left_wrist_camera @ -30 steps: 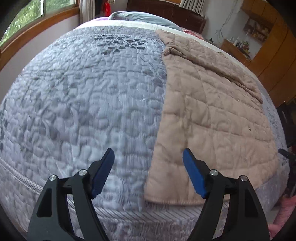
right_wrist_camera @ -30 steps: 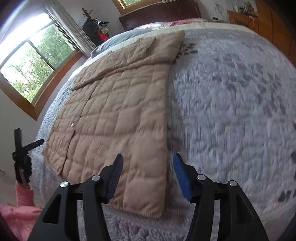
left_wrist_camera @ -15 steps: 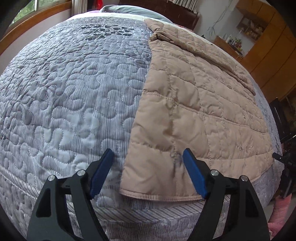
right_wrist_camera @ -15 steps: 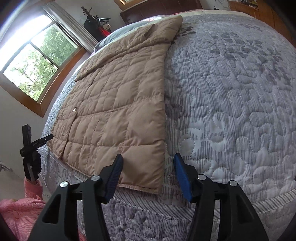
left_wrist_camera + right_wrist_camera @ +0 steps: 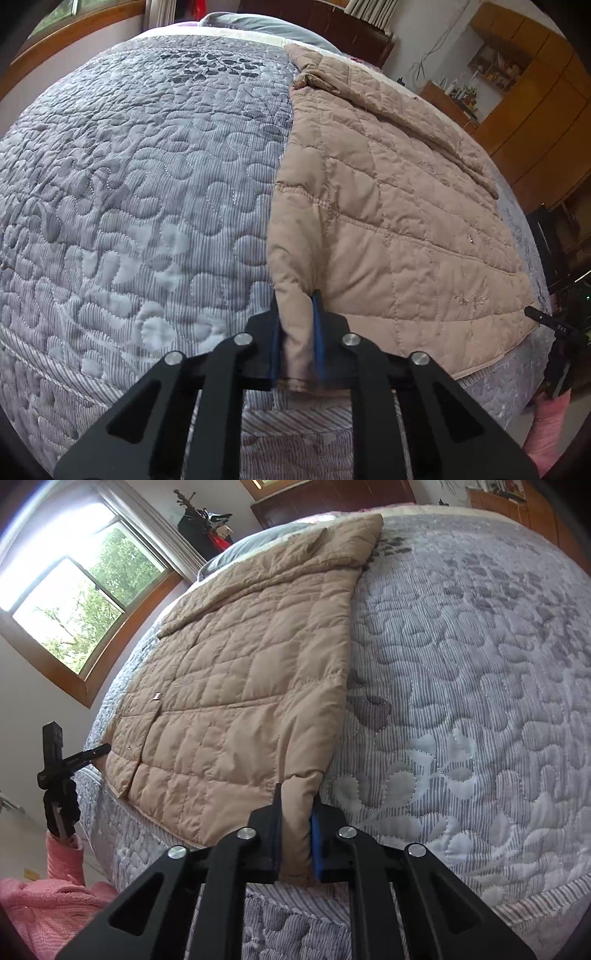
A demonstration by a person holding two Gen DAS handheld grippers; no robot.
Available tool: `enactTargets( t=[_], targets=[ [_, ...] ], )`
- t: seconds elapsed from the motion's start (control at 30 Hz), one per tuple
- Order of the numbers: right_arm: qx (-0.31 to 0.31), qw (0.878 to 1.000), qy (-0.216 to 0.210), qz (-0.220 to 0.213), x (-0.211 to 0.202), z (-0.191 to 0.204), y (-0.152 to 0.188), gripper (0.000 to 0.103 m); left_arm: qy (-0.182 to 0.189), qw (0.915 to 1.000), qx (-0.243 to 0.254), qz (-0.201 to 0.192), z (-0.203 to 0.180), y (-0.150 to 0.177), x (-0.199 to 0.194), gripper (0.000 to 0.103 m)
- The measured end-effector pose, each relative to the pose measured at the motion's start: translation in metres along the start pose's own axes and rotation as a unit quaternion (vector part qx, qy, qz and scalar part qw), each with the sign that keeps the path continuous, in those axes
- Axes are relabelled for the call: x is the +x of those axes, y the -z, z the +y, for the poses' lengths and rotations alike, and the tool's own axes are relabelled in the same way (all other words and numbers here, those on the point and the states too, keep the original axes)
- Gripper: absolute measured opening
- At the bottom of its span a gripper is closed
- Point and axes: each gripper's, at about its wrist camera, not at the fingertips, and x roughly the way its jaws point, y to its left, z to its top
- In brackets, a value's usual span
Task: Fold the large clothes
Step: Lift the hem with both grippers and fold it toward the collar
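The coat's (image 5: pixel 388 206) near hem corners were pinched as the left gripper's (image 5: pixel 295 306) and right gripper's (image 5: pixel 297 797) jaws were closing.

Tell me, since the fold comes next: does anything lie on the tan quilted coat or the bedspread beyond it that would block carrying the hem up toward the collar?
Nothing visible does. Both grippers, left gripper and right gripper, are closing on the tan quilted coat at its hem, and the grey bedspread shows nothing lying on it.
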Motion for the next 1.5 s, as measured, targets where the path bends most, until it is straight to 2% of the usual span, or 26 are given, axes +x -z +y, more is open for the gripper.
enactTargets(
  t=[0.3,0.53,0.73,0.87,0.97,1.13,1.33,1.5],
  targets=[
    [-0.014,1.0,0.003,-0.011,-0.02,0.009,0.016,0.011,0.001,0.9999,0.011,-0.012,-0.001,0.019,-0.022,0.009],
    [0.0,1.0,0.018,0.008,0.004,-0.001,0.019,0.011,-0.015,0.9997,0.016,-0.011,0.001,0.029,-0.003,0.009],
    [-0.002,1.0,0.016,0.0,-0.003,0.001,0.016,0.011,-0.013,0.9997,0.015,-0.015,-0.001,0.025,-0.012,0.007],
    [0.0,1.0,-0.007,-0.021,-0.023,0.002,0.009,0.011,0.008,0.9992,0.019,-0.034,-0.007,0.015,-0.031,0.007],
    [-0.008,0.999,-0.026,-0.044,-0.042,0.008,-0.007,0.011,0.029,0.9977,0.031,-0.052,-0.016,-0.005,-0.047,0.007],
    [-0.03,0.996,-0.031,-0.076,-0.064,0.02,-0.049,0.011,0.035,0.9947,0.053,-0.08,-0.035,-0.047,-0.061,0.007],
    [-0.03,0.995,-0.039,-0.09,-0.072,0.024,-0.116,0.011,0.042,0.9924,0.057,-0.101,-0.057,-0.13,-0.055,0.007],
    [-0.027,0.995,-0.031,-0.095,-0.068,0.026,-0.181,0.011,0.023,0.9906,0.06,-0.121,-0.074,-0.195,-0.038,0.006]
  ],
)
